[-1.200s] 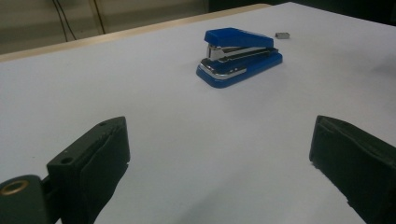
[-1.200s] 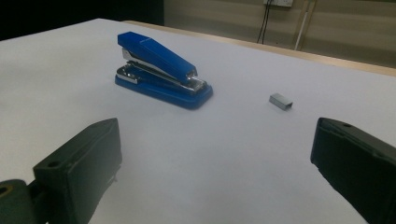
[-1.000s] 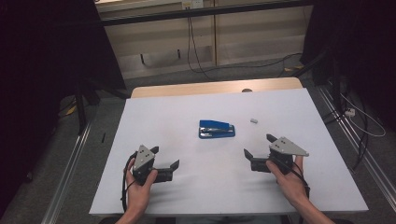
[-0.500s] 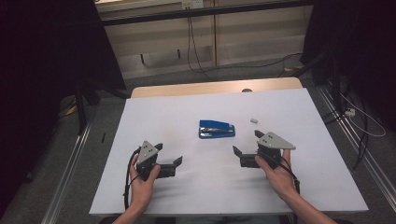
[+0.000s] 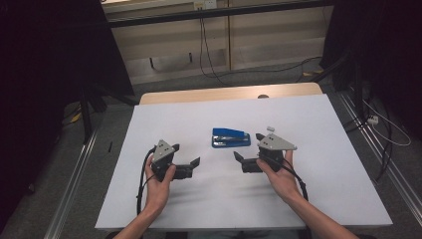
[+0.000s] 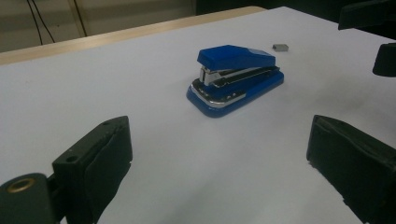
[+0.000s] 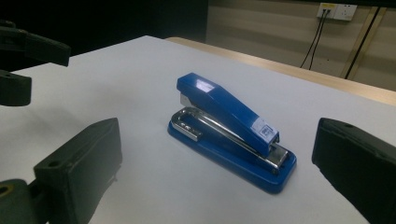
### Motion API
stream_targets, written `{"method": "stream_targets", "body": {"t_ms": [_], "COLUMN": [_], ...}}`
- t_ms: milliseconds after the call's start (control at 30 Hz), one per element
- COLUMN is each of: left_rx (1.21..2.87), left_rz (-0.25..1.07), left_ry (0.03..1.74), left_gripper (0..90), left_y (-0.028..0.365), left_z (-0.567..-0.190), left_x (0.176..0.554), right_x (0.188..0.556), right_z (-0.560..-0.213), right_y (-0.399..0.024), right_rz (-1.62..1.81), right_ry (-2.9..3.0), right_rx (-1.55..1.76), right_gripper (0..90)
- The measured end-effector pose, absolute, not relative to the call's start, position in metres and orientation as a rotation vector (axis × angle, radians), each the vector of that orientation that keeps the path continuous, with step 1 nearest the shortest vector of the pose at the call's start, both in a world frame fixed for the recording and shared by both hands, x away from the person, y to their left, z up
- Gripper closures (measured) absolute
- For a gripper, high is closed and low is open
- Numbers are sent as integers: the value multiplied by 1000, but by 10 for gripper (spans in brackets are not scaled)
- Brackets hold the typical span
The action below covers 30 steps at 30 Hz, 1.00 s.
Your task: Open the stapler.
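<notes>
Blue and glossy, the stapler (image 5: 230, 137) lies flat on the white table (image 5: 318, 174), ahead of and between both sets of jaws, touching neither. The left gripper (image 5: 190, 167) and right gripper (image 5: 243, 162) each hold their jaws wide apart, empty. A small grey staple block (image 6: 280, 47) sits just beyond the stapler. A likely risk: a pad closing on the slick, sloped top could slip off or press the arm down, and a one-sided nudge could skid the stapler into the staple block.
</notes>
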<state>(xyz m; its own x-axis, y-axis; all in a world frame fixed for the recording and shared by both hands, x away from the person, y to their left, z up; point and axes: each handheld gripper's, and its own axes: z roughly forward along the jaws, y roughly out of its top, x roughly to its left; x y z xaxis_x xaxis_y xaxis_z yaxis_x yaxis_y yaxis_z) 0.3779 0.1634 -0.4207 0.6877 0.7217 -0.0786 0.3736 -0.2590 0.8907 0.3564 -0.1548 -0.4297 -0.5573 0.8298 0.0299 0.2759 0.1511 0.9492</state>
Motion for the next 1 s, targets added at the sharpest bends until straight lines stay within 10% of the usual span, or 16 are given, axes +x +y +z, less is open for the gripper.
{"method": "stream_targets", "body": {"t_ms": [1000], "left_rx": [1900], "left_rz": [503], "left_ry": [764], "left_gripper": [64], "left_y": [116], "left_z": [-419], "left_x": [431], "right_x": [391], "right_z": [-431], "right_y": [-137], "right_rz": [1469], "right_ry": [1945], "right_rx": [1046], "right_gripper": [252]}}
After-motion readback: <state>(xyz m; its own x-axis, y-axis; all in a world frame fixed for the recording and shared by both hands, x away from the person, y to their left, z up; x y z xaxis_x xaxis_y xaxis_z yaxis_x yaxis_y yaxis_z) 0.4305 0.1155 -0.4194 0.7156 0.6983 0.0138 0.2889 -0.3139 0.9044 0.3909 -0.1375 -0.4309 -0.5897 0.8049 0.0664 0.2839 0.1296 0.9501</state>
